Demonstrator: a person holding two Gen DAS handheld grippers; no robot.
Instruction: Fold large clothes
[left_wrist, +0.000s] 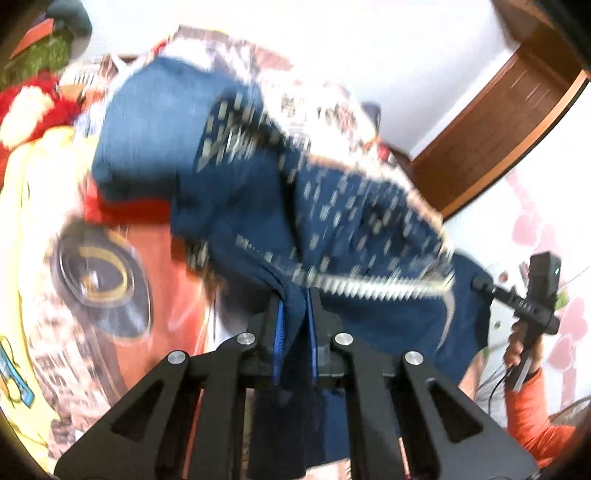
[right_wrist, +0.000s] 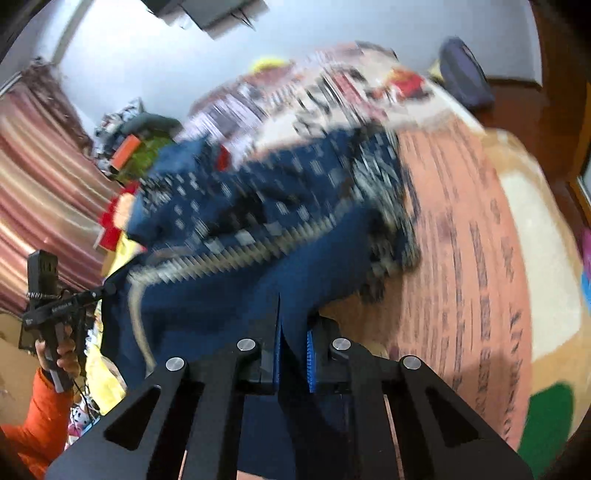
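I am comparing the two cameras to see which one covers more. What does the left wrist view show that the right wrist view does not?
Only the left wrist view shows the left gripper shut on the blue patterned garment, a wooden door, and a large printed eye on the bedcover.

Only the right wrist view shows the right gripper shut on the same cloth, a striped curtain and a green patch on the cover.

Both show the garment's white zigzag trim, the printed cover, white walls and an orange sleeve.
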